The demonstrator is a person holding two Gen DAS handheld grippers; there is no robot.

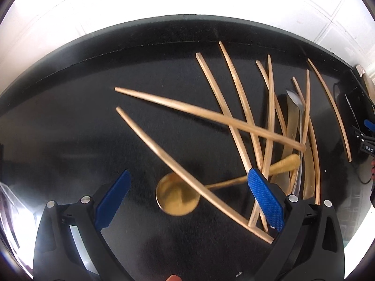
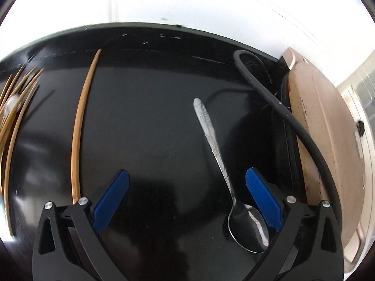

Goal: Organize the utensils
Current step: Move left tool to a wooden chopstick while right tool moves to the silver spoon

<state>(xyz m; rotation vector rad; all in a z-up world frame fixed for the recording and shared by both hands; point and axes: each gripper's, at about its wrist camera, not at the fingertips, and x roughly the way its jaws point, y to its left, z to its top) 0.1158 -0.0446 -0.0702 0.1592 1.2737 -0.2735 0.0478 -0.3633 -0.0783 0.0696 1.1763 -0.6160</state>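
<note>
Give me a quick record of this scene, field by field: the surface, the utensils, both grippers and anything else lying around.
surface: black tabletop
chopsticks: loose wooden pile, several crossing each other
gold spoon: gold spoon lies under a chopstick, bowl between the left gripper's fingers
silver spoon: silver spoon lies alone, bowl toward the camera, beside the right gripper's right finger
single chopstick: lone chopstick apart from the pile
left gripper: left gripper open, holding nothing
right gripper: right gripper open, holding nothing
other: black cable at the table's right edge
</note>
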